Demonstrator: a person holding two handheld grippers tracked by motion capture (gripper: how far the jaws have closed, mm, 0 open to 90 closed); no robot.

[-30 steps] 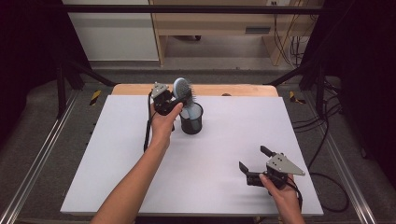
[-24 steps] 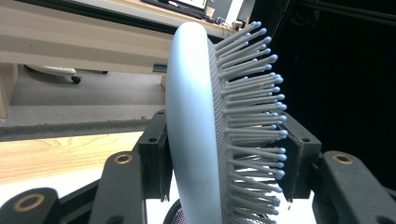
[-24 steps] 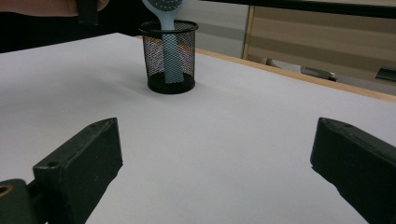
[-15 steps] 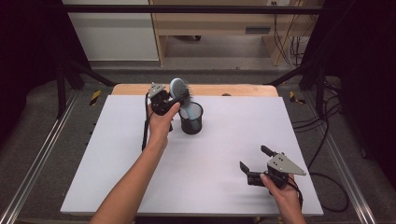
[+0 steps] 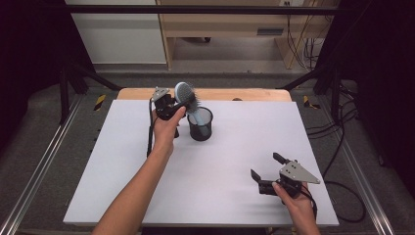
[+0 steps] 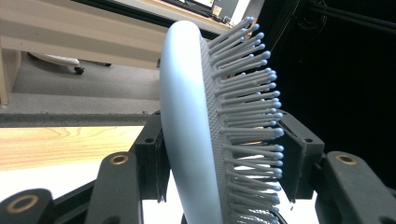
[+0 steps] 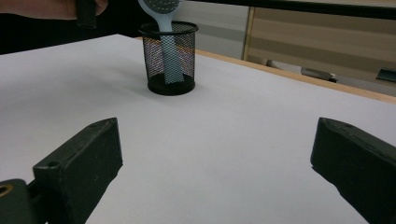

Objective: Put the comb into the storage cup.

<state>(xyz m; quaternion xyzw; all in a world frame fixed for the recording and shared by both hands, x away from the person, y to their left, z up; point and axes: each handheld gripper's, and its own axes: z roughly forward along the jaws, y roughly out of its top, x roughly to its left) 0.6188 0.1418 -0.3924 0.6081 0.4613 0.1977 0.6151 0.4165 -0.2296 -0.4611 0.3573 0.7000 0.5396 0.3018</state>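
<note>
From my remote seat, I start at the left of the high view: my left gripper is raised over the far part of the white tabletop, with its cable hanging down beside the forearm. Its fingers pinch the head of a pale blue hairbrush. In the left gripper view one finger lies against the smooth back of the brush head, and the other sits at the tips of the bristles. I think the bristle side is only lightly pressed, but the close view makes that hard to judge. The bristles face to the right in that view.

Just right of that gripper stands a black mesh pen cup, upright on the tabletop near its far edge. The hairbrush handle goes down into the cup, and the right gripper view shows it through the mesh, reaching close to the bottom. The brush head stands above the rim, tilted toward my left gripper.

Well apart, at the near right of the tabletop, my right gripper sits low over the surface. Its fingers are spread wide with nothing between them, pointing toward the cup.
</note>
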